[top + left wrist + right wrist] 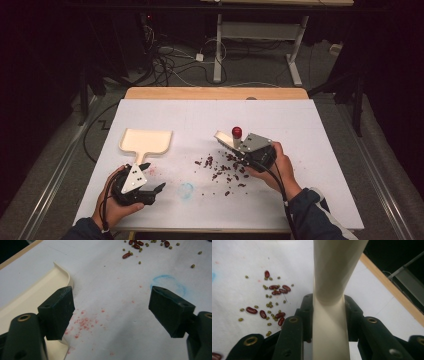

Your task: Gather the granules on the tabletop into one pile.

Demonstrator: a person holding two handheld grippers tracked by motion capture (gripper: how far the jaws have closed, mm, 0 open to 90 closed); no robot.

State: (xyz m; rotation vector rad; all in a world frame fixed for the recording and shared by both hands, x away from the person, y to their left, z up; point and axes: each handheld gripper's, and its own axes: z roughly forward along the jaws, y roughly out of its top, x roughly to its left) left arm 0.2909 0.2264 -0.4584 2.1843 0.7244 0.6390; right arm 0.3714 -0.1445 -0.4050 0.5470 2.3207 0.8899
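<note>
I hold a black two-jaw gripper in each hand over a white sheet-covered table (310, 150). My left gripper (150, 182) sits in the lower left of the high view with its jaws wide apart and nothing between them. In the left gripper view one jaw sits over the edge of a cream plastic dustpan with a short handle (30, 297), and the other jaw stands over bare white sheet near a faint blue ring mark (170, 282). Small red specks (83, 323) stain the sheet between the jaws. In the high view the dustpan (146, 141) lies flat at left centre, just above my left gripper. My right gripper (239, 146) is right of centre, its jaws clamped on the cream handle of a small brush with a red knob at its end (329, 290). Scattered dark red kidney beans and small green beans (222, 170) lie on the sheet just left of and below that gripper, near the middle of the frame.
</note>
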